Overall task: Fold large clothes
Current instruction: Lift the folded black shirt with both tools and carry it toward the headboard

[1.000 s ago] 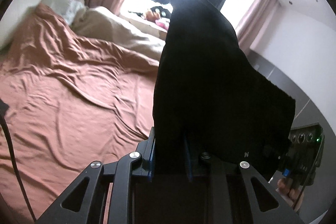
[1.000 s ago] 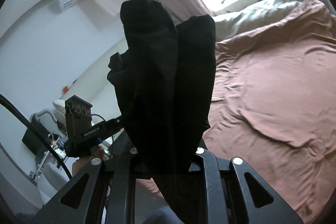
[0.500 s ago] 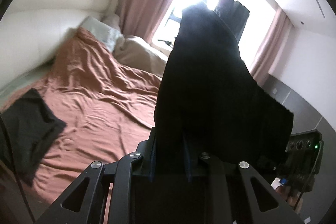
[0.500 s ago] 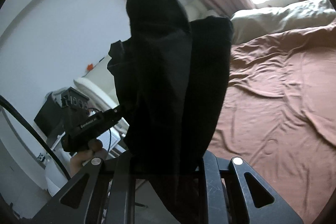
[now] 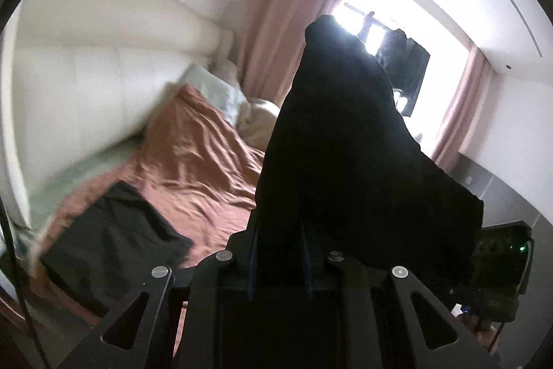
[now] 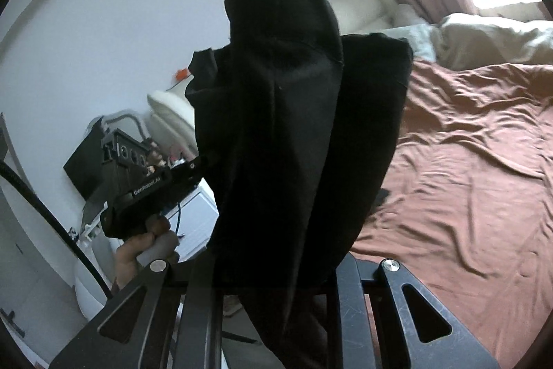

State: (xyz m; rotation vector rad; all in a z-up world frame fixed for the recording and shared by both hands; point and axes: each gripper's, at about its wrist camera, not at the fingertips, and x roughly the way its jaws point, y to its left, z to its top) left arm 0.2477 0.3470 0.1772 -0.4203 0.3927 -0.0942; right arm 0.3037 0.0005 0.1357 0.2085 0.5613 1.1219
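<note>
**A:** The black garment (image 5: 345,144) is up in the air, above the bed (image 5: 193,161). Both tools are holding it.

**B:** How does the left gripper (image 5: 280,251) hold it?

**A:** Its two fingers are pinched tight on the cloth. The cloth stands up from them like a dark tent and hides the window (image 5: 397,9) a bit.

**B:** And the right gripper (image 6: 273,268)?

**A:** It is squeezed on the same black garment (image 6: 293,134) too. The cloth hangs in thick folds in front of its camera. I think the fingers are closed on it, but the cloth covers the tips, so it is hard to see them well.

**B:** What else is there?

**A:** A brown sheet with lots of wrinkles covers the bed. Another dark piece of clothing (image 5: 110,237) lies flat on it, near the edge. There are pale pillows (image 5: 214,92) by the cream headboard (image 5: 79,85), and pink curtains (image 5: 287,19) by the window.

**B:** Can you see the person?

**A:** Only a hand (image 6: 138,251), holding the other tool's handle.
</note>
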